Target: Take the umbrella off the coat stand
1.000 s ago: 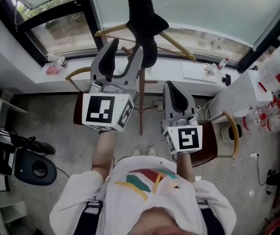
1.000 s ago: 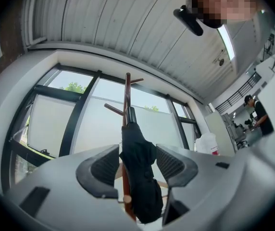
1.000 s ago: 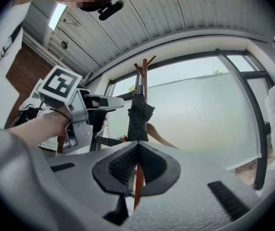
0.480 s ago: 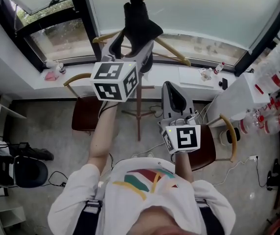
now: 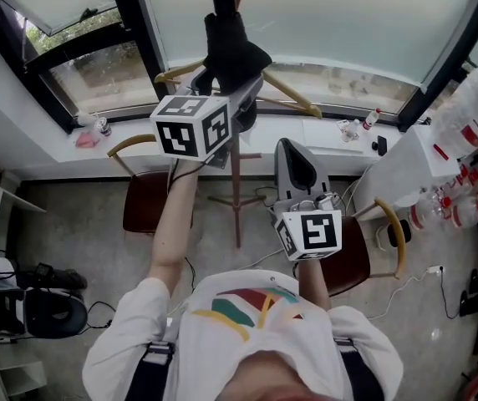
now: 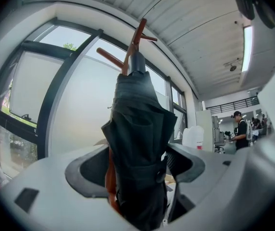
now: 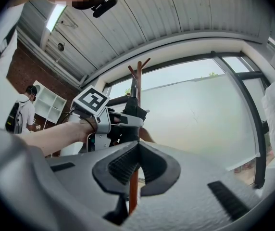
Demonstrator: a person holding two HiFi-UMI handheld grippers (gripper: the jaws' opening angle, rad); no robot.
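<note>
A folded black umbrella [image 5: 231,53] hangs upright against the reddish wooden coat stand [image 5: 236,190], below its top pegs [image 6: 136,37]. My left gripper [image 5: 226,90] is raised level to it and open wide, with the umbrella [image 6: 137,143] standing between its jaws. A strip of the stand's pole shows in the gap by the left pad; the right pad lies close against the fabric. My right gripper [image 5: 294,153] hangs lower and nearer to me, shut and empty [image 7: 138,146]. In the right gripper view, the left gripper [image 7: 128,119] is around the umbrella [image 7: 133,107].
Two brown chairs [image 5: 143,199] [image 5: 360,249] flank the stand's base. Behind it runs a white windowsill [image 5: 331,124] under large windows. A white table with bottles [image 5: 465,182] stands at the right. People stand in the background [image 6: 241,129] [image 7: 19,114].
My left gripper has moved forward towards the stand, its jaws have spread wider, and they now straddle the umbrella. The right gripper has stayed put.
</note>
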